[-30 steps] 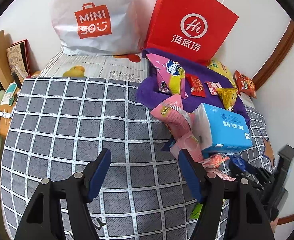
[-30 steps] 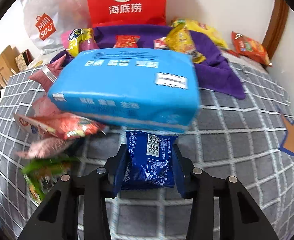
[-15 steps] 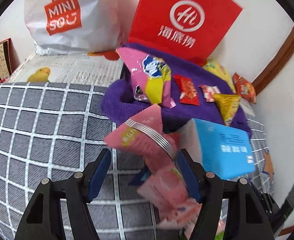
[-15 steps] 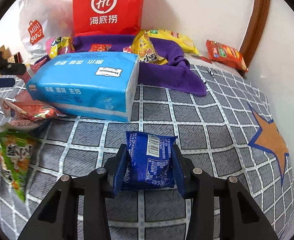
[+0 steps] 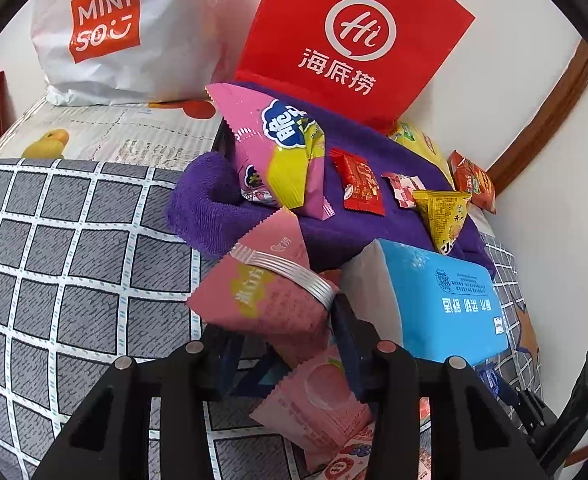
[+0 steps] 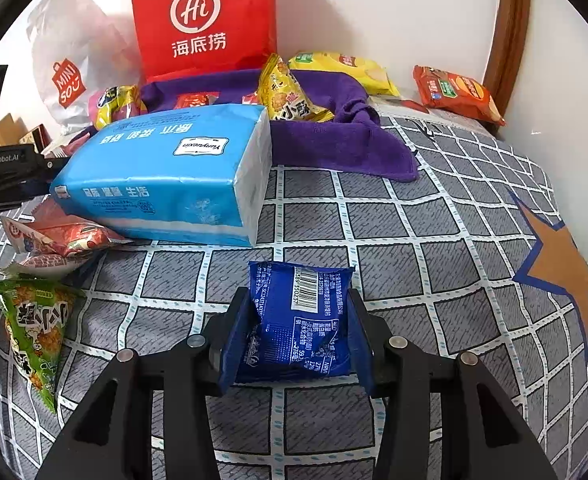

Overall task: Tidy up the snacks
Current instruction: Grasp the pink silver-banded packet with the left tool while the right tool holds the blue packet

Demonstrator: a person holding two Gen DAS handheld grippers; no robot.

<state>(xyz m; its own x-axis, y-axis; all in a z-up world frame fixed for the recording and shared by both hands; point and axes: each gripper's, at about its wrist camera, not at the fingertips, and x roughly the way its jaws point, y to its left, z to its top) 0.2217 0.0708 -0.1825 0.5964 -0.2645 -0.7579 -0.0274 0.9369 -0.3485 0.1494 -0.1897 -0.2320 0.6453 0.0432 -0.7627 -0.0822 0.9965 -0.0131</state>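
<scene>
Since a second before, my left gripper (image 5: 286,344) had pushed in from bare bedspread and narrowed around the pink packet (image 5: 266,300); whether the blue pads truly pinched it, I couldn't tell. My right gripper (image 6: 295,336) stayed clamped on the blue snack packet (image 6: 299,316), drawn back from the blue tissue pack (image 6: 166,176). Everything lay on a grey checked bedspread (image 6: 433,240) beside white walls.

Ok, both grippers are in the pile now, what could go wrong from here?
1. The left hand-held gripper is closing around a puffy pink snack packet; a hard squeeze could crush or pop it.
2. That packet touches the blue tissue pack, which may shift as the packet lifts.
3. The right hand-held gripper pinches the blue packet by its sides; it might slip.
</scene>
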